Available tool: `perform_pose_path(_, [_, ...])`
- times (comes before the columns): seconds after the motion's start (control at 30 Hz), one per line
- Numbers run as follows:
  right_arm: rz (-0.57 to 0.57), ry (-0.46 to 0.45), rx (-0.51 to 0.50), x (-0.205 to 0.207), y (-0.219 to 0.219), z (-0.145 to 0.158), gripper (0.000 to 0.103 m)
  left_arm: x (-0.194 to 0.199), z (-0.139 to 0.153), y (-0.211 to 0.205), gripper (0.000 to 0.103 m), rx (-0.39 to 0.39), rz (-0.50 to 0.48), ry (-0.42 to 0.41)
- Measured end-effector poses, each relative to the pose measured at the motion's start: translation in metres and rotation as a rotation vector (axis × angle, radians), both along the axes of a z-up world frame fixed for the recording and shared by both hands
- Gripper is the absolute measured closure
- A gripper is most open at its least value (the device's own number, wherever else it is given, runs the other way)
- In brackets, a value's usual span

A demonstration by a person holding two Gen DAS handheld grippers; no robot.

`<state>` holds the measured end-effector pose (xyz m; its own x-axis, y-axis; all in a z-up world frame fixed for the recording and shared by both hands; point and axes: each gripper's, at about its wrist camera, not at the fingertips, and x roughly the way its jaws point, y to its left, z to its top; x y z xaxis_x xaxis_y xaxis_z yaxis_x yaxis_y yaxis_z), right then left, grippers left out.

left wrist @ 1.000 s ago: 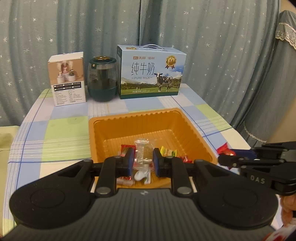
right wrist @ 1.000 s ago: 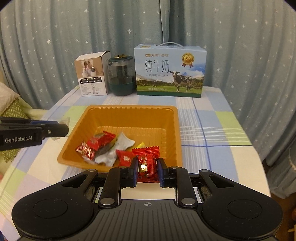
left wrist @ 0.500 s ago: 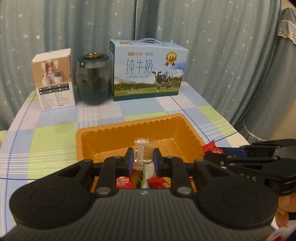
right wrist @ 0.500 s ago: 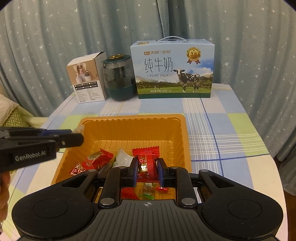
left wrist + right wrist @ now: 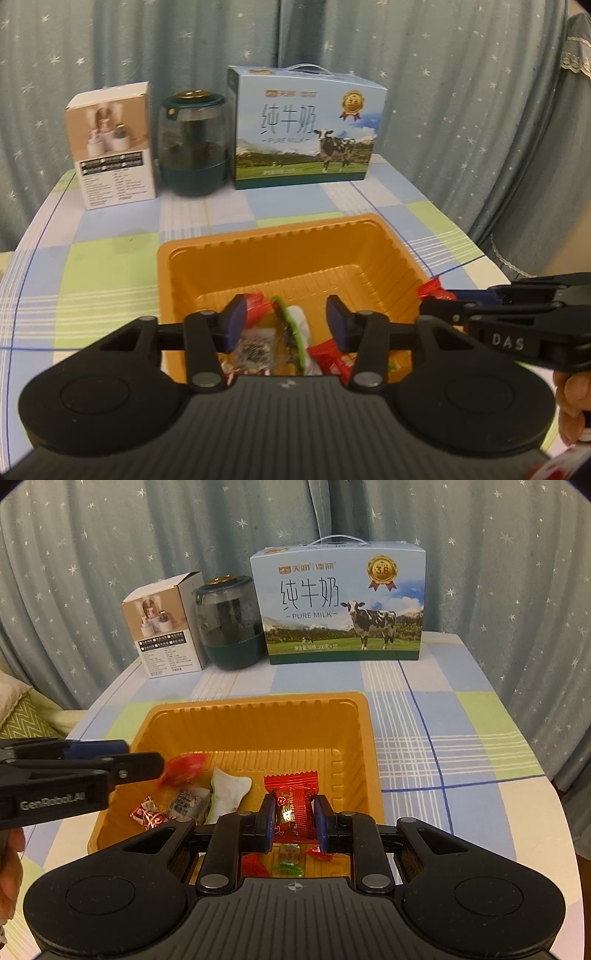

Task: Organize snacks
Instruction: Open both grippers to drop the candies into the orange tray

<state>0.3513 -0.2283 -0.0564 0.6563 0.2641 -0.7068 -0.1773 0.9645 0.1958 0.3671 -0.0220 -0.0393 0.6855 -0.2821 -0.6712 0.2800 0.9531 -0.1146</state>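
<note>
As my left gripper (image 5: 282, 325) hangs over the near end of the orange tray (image 5: 258, 254), its fingers (image 5: 234, 323) have just been opening and now stand apart with nothing between them; the clear-wrapped snack (image 5: 255, 349) they carried half a second ago lies in the tray directly below, among the other sweets. I read that as one more snack delivered. At 3 o'clock from there, my right gripper (image 5: 294, 821) is clamped on a red-wrapped candy (image 5: 293, 805), upright between the fingers, above the tray's near right corner; I judge its release comes next. In the right wrist view a blurred red wrapper (image 5: 183, 770) shows at the tip of the left gripper, at about 10 o'clock from the held candy; whether it is falling or lying I cannot tell. A white-and-green packet (image 5: 227, 790) rests mid-tray, and a red-and-silver sweet (image 5: 146, 812) sits near the left wall. The tray stands on a table (image 5: 461, 738) under a checked blue, green and white cloth. At 12 o'clock, along the far edge, stand a small white carton (image 5: 164, 627), a dark green jar (image 5: 231, 622) and a blue milk box (image 5: 340, 605) printed with a cow. Star-patterned blue-grey curtains (image 5: 110, 554) close off the room behind.
</note>
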Motion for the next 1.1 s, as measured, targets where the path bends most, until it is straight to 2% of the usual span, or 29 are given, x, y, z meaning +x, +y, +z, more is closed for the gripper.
perform_pose_path(0.07, [0.003,-0.001,-0.002,-0.001,0.001,0.001,0.081,-0.004,-0.001,0.002,0.05,0.016,0.006,-0.003])
perform_pose_path(0.2, [0.004,-0.004,0.009,-0.002,0.002,0.004,0.081,-0.009,-0.004,0.006,0.047,0.037,0.013,0.005])
perform_pose_path(0.37, [0.006,-0.009,0.011,-0.001,0.005,0.009,0.081,-0.012,-0.007,0.008,0.032,0.051,0.025,0.01])
perform_pose_path(0.57, [0.008,-0.007,0.016,0.003,0.008,0.008,0.081,-0.011,-0.011,0.009,0.021,0.071,0.029,0.014])
perform_pose_path(0.87, [0.005,0.011,0.024,0.014,0.012,-0.001,0.081,-0.011,-0.015,0.016,0.011,0.125,0.051,-0.02])
perform_pose_path(1.03, [0.003,0.018,0.039,0.02,0.013,-0.008,0.081,-0.009,-0.017,0.024,0.01,0.124,0.068,-0.024])
perform_pose_path(1.1, [0.014,0.019,0.075,0.023,0.012,-0.011,0.081,-0.009,-0.018,0.026,0.01,0.124,0.074,-0.024])
